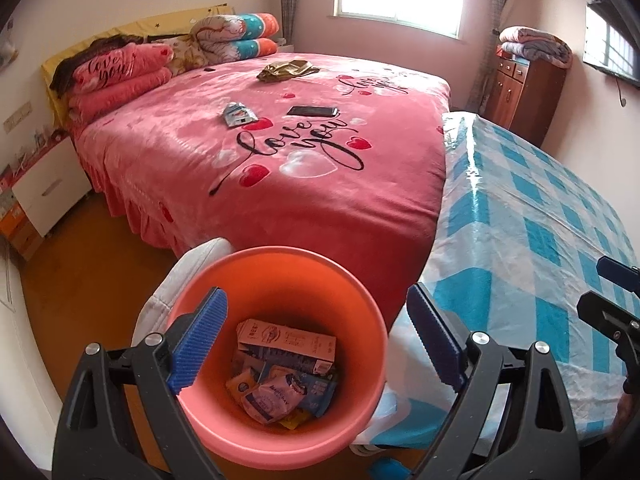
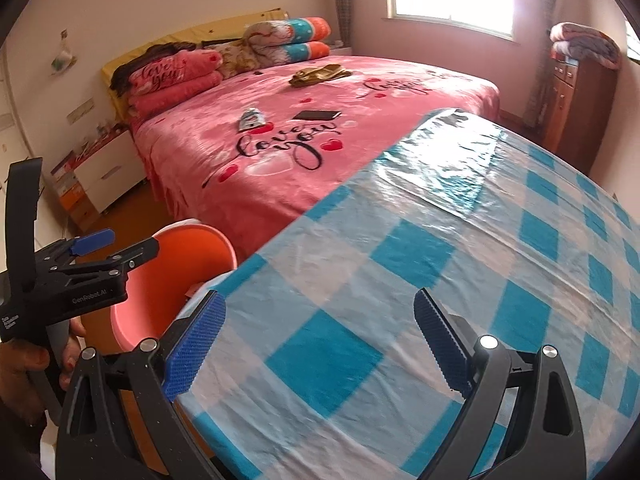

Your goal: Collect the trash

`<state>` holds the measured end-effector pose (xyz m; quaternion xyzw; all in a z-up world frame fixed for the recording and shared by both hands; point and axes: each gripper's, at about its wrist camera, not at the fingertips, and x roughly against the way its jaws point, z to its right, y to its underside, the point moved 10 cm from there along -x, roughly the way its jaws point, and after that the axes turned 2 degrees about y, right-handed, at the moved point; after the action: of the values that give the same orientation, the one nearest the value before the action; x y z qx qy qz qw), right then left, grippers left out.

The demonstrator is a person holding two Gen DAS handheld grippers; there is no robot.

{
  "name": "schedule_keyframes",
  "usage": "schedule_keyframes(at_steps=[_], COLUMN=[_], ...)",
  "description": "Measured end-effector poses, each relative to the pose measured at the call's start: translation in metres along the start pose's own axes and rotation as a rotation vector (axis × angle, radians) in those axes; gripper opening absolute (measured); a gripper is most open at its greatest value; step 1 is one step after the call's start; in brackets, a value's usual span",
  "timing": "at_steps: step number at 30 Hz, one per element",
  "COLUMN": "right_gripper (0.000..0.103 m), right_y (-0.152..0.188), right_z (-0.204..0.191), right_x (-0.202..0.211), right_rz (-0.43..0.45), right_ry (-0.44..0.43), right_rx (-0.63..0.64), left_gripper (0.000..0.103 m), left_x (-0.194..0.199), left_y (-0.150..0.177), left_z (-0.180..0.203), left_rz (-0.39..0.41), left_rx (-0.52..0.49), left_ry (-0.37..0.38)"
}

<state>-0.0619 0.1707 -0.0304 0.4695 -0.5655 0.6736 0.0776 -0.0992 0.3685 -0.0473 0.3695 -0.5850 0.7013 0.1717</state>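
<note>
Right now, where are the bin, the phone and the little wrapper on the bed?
bin [image 1: 362,300], left wrist view, inner wall.
phone [image 1: 312,111], left wrist view, dark screen.
wrapper [image 1: 239,115], left wrist view, its middle.

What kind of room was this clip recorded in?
A home bedroom, most likely: a bed with a pink "love you" blanket, folded quilts at its head, and a wooden cabinet by the window.

Salmon-pink bucket; pink bedspread with red hearts and black script; blue-and-white checked cloth on the counter; claw pads ribbed blue.
</note>
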Motion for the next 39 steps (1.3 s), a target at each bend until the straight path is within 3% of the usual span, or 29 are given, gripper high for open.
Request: schedule_keyframes(at_steps=[10, 25, 39], right_gripper=[0.094, 0.094, 0.094], right_y=[0.010, 0.028, 0.044], right_z=[0.035, 0.079, 0.142], right_x=[0.018, 0.041, 0.067], right_rz=[0.028, 0.064, 0.091], right_ry=[0.055, 0.138, 0.205], right_rx=[-0.055, -0.109, -0.248], left_gripper=[0.092, 0.092, 0.092], left_x=[0.010, 0.021, 0.029], left_y=[-0.011, -0.028, -0.040], left_z=[0.033, 0.090, 0.166], left_rz=[0.031, 0.065, 0.099], left_rx=[-0.072, -0.127, -0.212], left_ry=[-0.016, 0.045, 0.121])
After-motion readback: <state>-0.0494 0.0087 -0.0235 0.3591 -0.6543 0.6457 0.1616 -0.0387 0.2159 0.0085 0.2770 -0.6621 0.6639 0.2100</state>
